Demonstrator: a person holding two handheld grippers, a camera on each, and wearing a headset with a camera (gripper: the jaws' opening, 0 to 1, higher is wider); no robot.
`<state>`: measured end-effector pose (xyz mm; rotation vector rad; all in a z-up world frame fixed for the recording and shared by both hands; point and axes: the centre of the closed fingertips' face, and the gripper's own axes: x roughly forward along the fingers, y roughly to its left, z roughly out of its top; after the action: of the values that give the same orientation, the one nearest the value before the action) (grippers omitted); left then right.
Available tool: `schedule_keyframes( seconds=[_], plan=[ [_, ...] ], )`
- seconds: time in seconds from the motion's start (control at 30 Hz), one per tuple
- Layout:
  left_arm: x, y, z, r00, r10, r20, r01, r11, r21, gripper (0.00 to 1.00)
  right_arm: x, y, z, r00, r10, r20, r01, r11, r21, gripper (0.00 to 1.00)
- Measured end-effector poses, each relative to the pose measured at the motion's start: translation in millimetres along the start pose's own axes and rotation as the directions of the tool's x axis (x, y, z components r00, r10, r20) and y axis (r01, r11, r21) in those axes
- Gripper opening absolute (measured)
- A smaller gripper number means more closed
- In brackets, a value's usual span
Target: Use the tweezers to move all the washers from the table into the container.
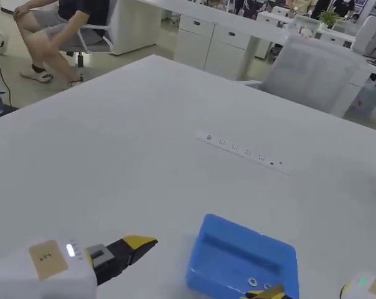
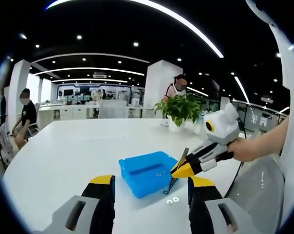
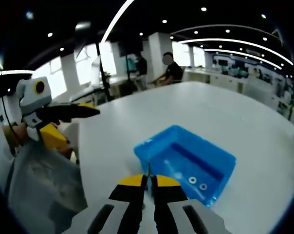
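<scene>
Open tabletop (image 1: 113,162) around blue container (image 1: 238,252)

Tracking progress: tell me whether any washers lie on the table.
Yes, washers lie on the table beside the blue container.

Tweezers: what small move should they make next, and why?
Probably lower the tweezers, clamped in the right gripper, onto one of the loose washers just below their tip. Two washers already lie in the blue container; these sit on the table beside it.
</scene>
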<state>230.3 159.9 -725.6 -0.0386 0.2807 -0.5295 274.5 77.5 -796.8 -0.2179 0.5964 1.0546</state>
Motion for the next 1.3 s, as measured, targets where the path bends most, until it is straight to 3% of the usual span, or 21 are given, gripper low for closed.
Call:
schedule_keyframes(
  seconds=[0.27, 0.77, 1.07, 1.3],
  plan=[
    [-0.2, 1.2, 0.5, 1.0000, 0.004, 0.004, -0.004, 1.000, -0.001, 0.59, 4.4, -2.6, -1.7, 0.9998, -0.016, -0.009, 0.015, 0.999, -0.042, 0.04],
    [0.9, -0.6, -0.8, 1.0000, -0.003, -0.005, 0.003, 1.000, 0.006, 0.58, 9.8, -1.0, -8.4, 0.9991, 0.009, -0.041, -0.011, 0.998, -0.054, 0.04],
    [1.3, -1.5, -2.8, 0.9998, -0.007, -0.016, 0.007, 1.000, 0.010, 0.58, 11.1, 0.3, -10.7, 0.9983, 0.012, -0.057, -0.018, 0.994, -0.106, 0.03],
    [1.7, -3.1, -3.0, 0.9997, -0.013, -0.019, 0.013, 1.000, 0.012, 0.58, 8.5, 1.8, -10.0, 0.9986, 0.023, -0.048, -0.026, 0.998, -0.055, 0.03]
  ],
)
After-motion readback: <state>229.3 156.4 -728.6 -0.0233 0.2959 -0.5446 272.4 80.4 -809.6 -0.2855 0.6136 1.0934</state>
